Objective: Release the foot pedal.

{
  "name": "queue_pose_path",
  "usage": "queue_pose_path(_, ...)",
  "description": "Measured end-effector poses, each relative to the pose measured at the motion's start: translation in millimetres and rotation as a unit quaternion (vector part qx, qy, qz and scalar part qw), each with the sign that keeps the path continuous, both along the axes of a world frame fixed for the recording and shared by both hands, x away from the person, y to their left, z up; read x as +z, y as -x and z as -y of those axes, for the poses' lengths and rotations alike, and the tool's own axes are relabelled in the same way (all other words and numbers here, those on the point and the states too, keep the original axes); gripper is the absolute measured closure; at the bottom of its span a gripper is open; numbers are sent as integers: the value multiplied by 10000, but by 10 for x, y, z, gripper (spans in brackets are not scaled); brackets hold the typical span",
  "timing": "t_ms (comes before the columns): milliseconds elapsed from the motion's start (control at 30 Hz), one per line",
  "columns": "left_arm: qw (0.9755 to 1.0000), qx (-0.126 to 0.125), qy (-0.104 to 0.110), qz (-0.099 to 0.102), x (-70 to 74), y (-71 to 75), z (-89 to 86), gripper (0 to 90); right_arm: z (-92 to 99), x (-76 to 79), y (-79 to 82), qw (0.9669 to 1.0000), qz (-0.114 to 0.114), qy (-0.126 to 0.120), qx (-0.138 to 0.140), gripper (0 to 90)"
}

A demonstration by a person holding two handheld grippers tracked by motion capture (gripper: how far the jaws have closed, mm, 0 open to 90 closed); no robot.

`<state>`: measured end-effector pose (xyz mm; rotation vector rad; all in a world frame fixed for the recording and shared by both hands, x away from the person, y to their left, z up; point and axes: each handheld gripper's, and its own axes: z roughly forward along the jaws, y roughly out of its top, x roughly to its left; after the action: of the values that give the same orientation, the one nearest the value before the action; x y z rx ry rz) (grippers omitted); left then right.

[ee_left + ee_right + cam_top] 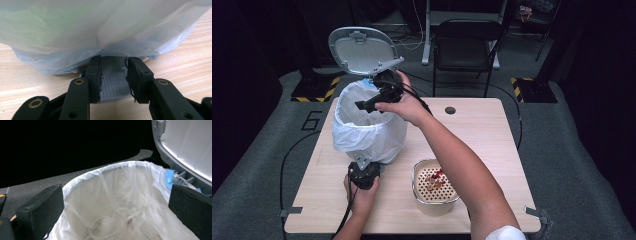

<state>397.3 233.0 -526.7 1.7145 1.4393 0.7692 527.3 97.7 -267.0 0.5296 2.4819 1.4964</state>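
White-lined bin (369, 127) – below R gripper (367, 106)

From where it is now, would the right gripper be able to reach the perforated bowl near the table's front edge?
Probably yes: the right gripper hangs open over the bin, holding nothing, and bare table separates it from the bowl.

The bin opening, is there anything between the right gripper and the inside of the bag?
Nothing visible. The right gripper hangs open over the bin, the lid is tipped up behind it, and the bag gapes wide below the jaws.
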Motion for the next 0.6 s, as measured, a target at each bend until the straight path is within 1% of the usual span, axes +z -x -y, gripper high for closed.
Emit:
queue_pose_path(67, 10000, 3, 2, -2, 0, 0, 2, 640, 65, 15, 23, 10000, 89, 14, -5, 0)
queue_pose_path(133, 10000, -7, -18, -19, 4, 1, -2, 640, 151, 29, 46, 10000, 61, 8, -34, 0)
queue_pose_path(267, 10000, 7, 18, -7, 2, 0, 2, 640, 394, 51, 120, 9998, 146, 94, 5, 34)
queue_pose_path(300, 10000, -6, 51, -32, 0, 1, 4, 640, 464, 48, 143, 9998, 164, 126, -9, 45)
queue_pose_path(333, 10000, -28, -64, -54, 6, 1, -9, 640, 537, 42, 158, 9997, 178, 152, -16, 56)
queue_pose_path(367, 10000, -18, 22, -44, 1, 2, 0, 640, 610, 31, 172, 9997, 158, 184, -45, 58)
queue_pose_path(400, 10000, -39, -17, -61, 4, 2, -6, 640, 683, 15, 174, 9996, 222, 192, -60, 63)
queue_pose_path(433, 9999, -52, 23, -115, 12, 6, -7, 640, 755, -1, 188, 9995, 229, 197, -110, 74)
queue_pose_path(467, 9998, -93, -47, -154, 16, 9, -20, 640, 828, -20, 199, 9994, 249, 212, -129, 83)
queue_pose_path(500, 9998, -115, -49, -144, 15, 7, -21, 639, 898, -41, 212, 9993, 263, 212, -144, 96)
queue_pose_path(533, 9999, -105, -70, -116, 13, 8, -21, 638, 968, -61, 232, 9993, 227, 219, -189, 116)
queue_pose_path(567, 10000, -53, -18, -3, 4, 4, -16, 632, 1038, -87, 250, 9993, 219, 208, -224, 137)
queue_pose_path(600, 9999, -84, -40, -45, 7, 8, -23, 631, 1110, -117, 255, 9992, 300, 190, -204, 137)
